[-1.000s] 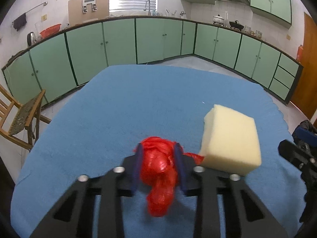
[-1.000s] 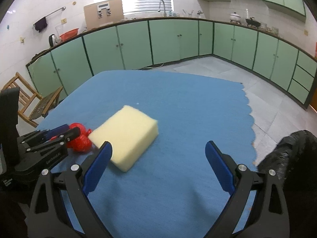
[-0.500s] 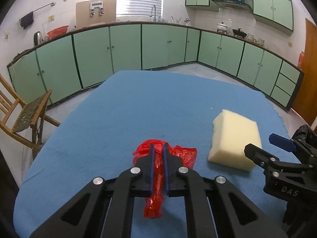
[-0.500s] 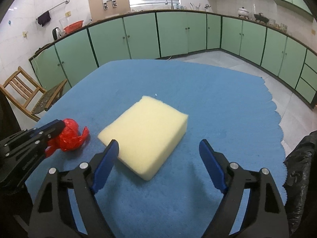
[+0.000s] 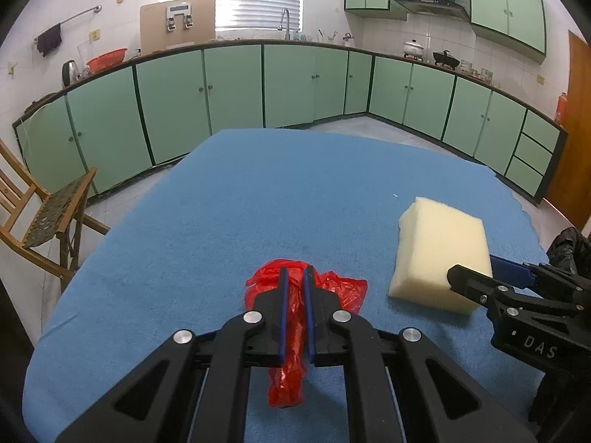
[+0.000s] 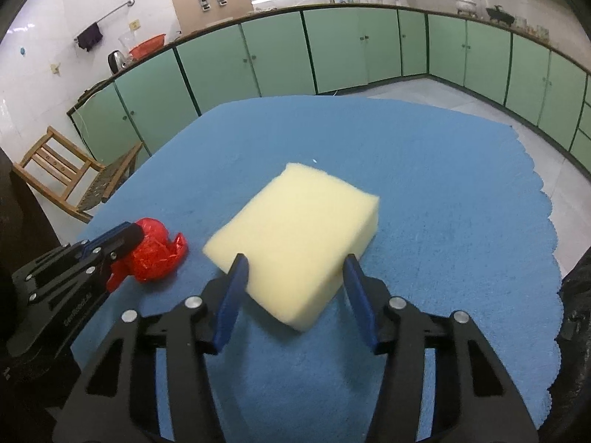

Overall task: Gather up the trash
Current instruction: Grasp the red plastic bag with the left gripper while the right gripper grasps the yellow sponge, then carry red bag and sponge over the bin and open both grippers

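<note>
Right wrist view: blue tabletop w/ yellow foam block near middle; right claw open, fingers straddling block's near end. Left wrist view: left claw clamped on red plastic bag, just left of block.

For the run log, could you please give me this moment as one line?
left gripper: shut on red plastic bag | right gripper: open, straddling yellow sponge | blue tablecloth

Crumpled red plastic bag and pale yellow foam block lie near each other
</note>
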Motion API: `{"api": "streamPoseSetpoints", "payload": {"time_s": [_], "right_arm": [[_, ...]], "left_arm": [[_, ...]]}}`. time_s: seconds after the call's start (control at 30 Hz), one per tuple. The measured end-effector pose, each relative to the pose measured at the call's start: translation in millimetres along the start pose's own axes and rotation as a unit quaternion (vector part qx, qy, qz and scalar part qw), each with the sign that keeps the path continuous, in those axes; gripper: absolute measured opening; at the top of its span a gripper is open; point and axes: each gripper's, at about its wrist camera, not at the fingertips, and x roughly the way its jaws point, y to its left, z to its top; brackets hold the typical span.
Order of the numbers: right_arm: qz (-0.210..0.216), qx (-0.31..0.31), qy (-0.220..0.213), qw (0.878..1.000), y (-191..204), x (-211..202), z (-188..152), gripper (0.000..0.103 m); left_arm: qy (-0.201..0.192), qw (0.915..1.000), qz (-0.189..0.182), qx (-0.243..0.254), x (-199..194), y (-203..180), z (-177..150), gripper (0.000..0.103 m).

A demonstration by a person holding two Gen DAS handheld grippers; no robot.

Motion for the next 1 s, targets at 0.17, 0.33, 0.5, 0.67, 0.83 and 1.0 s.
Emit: {"api": "streamPoseSetpoints", "payload": {"time_s": [0.17,0.33,0.5,0.67,0.83,1.0], "right_arm": [[0.005,-0.007,-0.006,1.000,1,-9,1,0.040],[0.010,-0.011,-0.013,1.000,3,-20,7,0.024],[0.012,-0.019,-0.017,1.000,3,-31,9,0.020],[0.008,-0.025,-0.030,0.999,0,-46,11,0.018],[0.003,-0.029,-0.039,0.999,-6,-60,14,0.017],[-0.006,-0.029,-0.053,0.998,-16,-80,15,0.017]], "left_arm": [[0.001,1.0000,-0.002,-0.002,-1,0,-1,0.008],[-0.003,1.0000,-0.006,-0.002,-8,-4,1,0.008],[-0.010,0.9999,-0.013,0.004,-13,-10,4,0.007],[-0.017,0.9996,-0.020,0.008,-22,-17,8,0.007],[-0.026,0.9991,-0.029,0.015,-30,-23,13,0.007],[-0.034,0.9984,-0.040,0.023,-40,-32,17,0.007]]}}
